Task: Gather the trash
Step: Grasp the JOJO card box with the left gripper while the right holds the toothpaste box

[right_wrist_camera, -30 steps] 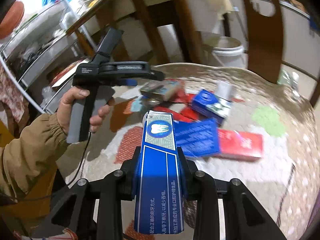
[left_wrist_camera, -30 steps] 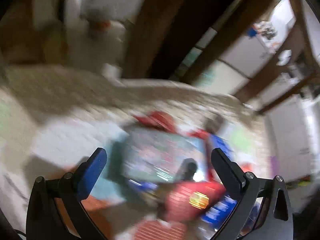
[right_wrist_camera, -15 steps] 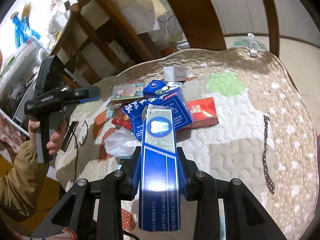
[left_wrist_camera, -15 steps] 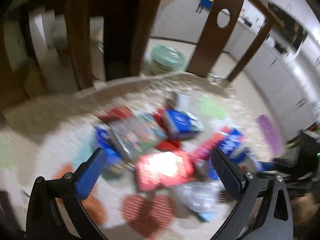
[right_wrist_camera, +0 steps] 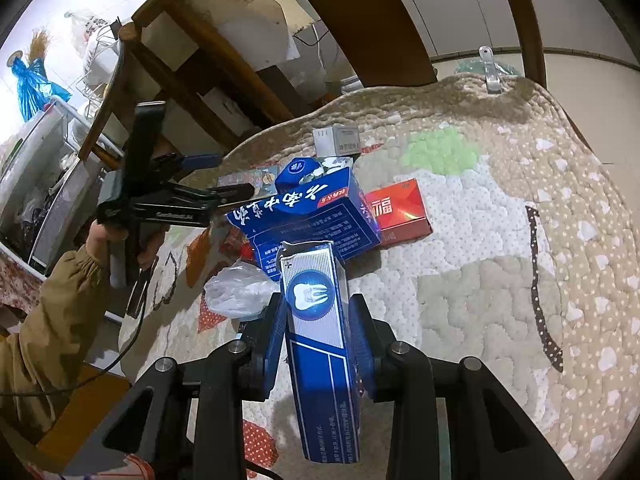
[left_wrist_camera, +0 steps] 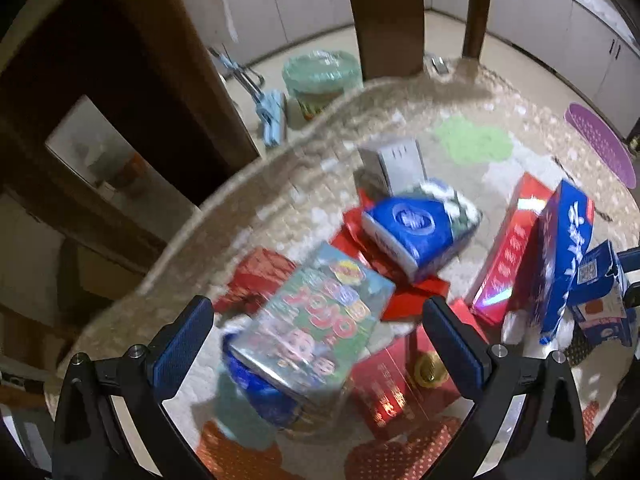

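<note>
A pile of empty boxes lies on a quilted table cover (right_wrist_camera: 500, 248). My right gripper (right_wrist_camera: 320, 320) is shut on a blue toothpaste box (right_wrist_camera: 320, 344) with a tooth logo, held above the cover. My left gripper (left_wrist_camera: 316, 328) is open, hovering over a colourful cartoon box (left_wrist_camera: 308, 328) that lies between its fingers. In the right wrist view the left gripper (right_wrist_camera: 232, 192) hangs over the pile's left side. Nearby lie a blue tissue pack (left_wrist_camera: 420, 232), a large blue box (right_wrist_camera: 308, 216), a red box (right_wrist_camera: 400, 208) and a crumpled plastic bag (right_wrist_camera: 236, 292).
A green-lined waste bin (left_wrist_camera: 320, 80) stands on the floor beyond the table's far edge. Wooden chair backs (right_wrist_camera: 360, 20) rise behind the table. A small white box (right_wrist_camera: 336, 140) stands at the back of the pile. A metal clip (right_wrist_camera: 490, 72) grips the cover's edge.
My left gripper has swung over the pile and now frames the cartoon box. My right gripper has pulled back and turned, still holding the toothpaste box.
</note>
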A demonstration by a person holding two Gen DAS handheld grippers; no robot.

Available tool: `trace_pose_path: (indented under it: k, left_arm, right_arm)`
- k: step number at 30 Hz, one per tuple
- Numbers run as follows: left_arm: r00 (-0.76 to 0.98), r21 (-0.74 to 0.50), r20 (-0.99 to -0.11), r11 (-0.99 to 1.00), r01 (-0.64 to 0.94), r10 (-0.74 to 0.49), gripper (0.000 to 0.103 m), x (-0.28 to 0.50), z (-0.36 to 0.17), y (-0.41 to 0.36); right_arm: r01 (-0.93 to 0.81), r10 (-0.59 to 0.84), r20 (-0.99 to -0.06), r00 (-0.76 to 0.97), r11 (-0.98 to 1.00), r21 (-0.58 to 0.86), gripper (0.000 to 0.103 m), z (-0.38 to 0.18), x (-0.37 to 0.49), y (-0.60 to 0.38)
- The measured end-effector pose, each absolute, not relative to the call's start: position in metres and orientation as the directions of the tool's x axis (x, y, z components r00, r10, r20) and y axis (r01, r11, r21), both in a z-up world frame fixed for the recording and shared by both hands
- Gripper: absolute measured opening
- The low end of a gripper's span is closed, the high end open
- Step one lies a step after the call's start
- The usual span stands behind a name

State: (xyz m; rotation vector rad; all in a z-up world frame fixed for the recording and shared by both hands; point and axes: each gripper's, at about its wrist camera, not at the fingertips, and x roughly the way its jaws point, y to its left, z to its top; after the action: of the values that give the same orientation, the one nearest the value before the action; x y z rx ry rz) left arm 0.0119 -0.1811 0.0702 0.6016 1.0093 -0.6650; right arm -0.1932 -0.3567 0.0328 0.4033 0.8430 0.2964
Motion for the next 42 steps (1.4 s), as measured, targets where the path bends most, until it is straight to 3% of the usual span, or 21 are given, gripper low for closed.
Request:
trace_pose_path:
  k: [3, 5, 9, 10, 13, 15, 16, 17, 21, 27, 28, 30, 31, 32, 33, 34, 36, 42]
  left_arm:
    - [0.372, 0.137, -0.901, 0.669, 0.73, -0.222, 0.072, 0.008, 0.069, -0.178]
    - [0.389, 0.129, -0.896, 0.71, 0.692, -0.216, 0.042, 0.009, 0.076, -0.17]
    - [0.381, 0.036, -0.89, 0.797, 0.603, -0.248, 0.004, 0.02, 0.088, -0.151]
    - [0.37, 0.01, -0.892, 0.808, 0.589, -0.259, 0.002, 0.019, 0.089, -0.146]
    - [0.369, 0.005, -0.892, 0.81, 0.587, -0.262, 0.005, 0.013, 0.086, -0.144]
    - [0.364, 0.008, -0.89, 0.791, 0.612, -0.273, 0.033, 0.008, 0.083, -0.149]
    - [0.382, 0.031, -0.886, 0.788, 0.615, -0.263, 0.066, 0.005, 0.083, -0.151]
    - [0.42, 0.076, -0.873, 0.784, 0.617, -0.246, 0.081, 0.001, 0.086, -0.154]
    - [0.484, 0.212, -0.85, 0.706, 0.676, -0.209, 0.082, -0.008, 0.082, -0.175]
    - [0.444, 0.278, -0.883, 0.59, 0.758, -0.154, 0.082, -0.013, 0.059, -0.192]
    - [0.429, 0.254, -0.888, 0.606, 0.754, -0.162, 0.08, -0.011, 0.06, -0.19]
    - [0.364, 0.147, -0.909, 0.662, 0.735, -0.202, 0.059, -0.003, 0.062, -0.18]
    - [0.36, 0.126, -0.909, 0.685, 0.718, -0.211, 0.058, -0.001, 0.064, -0.176]
    - [0.369, 0.121, -0.904, 0.698, 0.705, -0.216, 0.057, -0.002, 0.066, -0.173]
    - [0.378, 0.124, -0.9, 0.705, 0.698, -0.216, 0.056, -0.005, 0.067, -0.171]
    - [0.376, 0.112, -0.898, 0.709, 0.696, -0.227, 0.031, -0.008, 0.069, -0.169]
    - [0.371, 0.086, -0.896, 0.723, 0.685, -0.245, 0.001, -0.018, 0.076, -0.167]
    - [0.403, 0.079, -0.881, 0.763, 0.642, -0.247, 0.0, -0.044, 0.09, -0.16]
  right_arm:
    - [-0.109, 0.417, -0.657, 0.629, 0.883, 0.456, 0.036, 0.031, -0.192, -0.352]
    - [-0.118, 0.417, -0.66, 0.625, 0.886, 0.448, 0.041, 0.029, -0.191, -0.347]
    - [-0.122, 0.397, -0.675, 0.622, 0.9, 0.418, 0.048, 0.027, -0.188, -0.338]
    - [-0.122, 0.392, -0.678, 0.622, 0.904, 0.41, 0.048, 0.027, -0.187, -0.336]
    - [-0.112, 0.371, -0.692, 0.619, 0.914, 0.39, 0.055, 0.023, -0.185, -0.33]
    - [-0.11, 0.36, -0.698, 0.619, 0.92, 0.377, 0.067, 0.021, -0.187, -0.327]
    - [-0.11, 0.358, -0.7, 0.618, 0.921, 0.374, 0.07, 0.02, -0.187, -0.325]
    - [-0.109, 0.355, -0.703, 0.616, 0.923, 0.37, 0.073, 0.018, -0.188, -0.322]
    - [-0.111, 0.343, -0.72, 0.603, 0.93, 0.35, 0.073, 0.014, -0.191, -0.313]
    - [-0.099, 0.332, -0.735, 0.591, 0.934, 0.343, 0.073, 0.01, -0.189, -0.309]
    - [-0.096, 0.326, -0.739, 0.59, 0.937, 0.336, 0.073, 0.01, -0.189, -0.309]
    - [-0.085, 0.31, -0.746, 0.589, 0.942, 0.324, 0.07, 0.01, -0.188, -0.309]
    - [-0.081, 0.308, -0.747, 0.589, 0.942, 0.324, 0.064, 0.01, -0.188, -0.31]
    - [-0.072, 0.306, -0.751, 0.585, 0.942, 0.327, 0.043, 0.009, -0.187, -0.311]
    - [-0.063, 0.308, -0.757, 0.576, 0.94, 0.335, 0.034, 0.007, -0.186, -0.313]
    - [-0.055, 0.313, -0.757, 0.574, 0.937, 0.345, 0.034, 0.006, -0.185, -0.315]
    - [-0.051, 0.318, -0.749, 0.582, 0.933, 0.357, 0.034, 0.007, -0.188, -0.317]
    - [-0.062, 0.335, -0.721, 0.606, 0.924, 0.377, 0.034, 0.017, -0.202, -0.322]
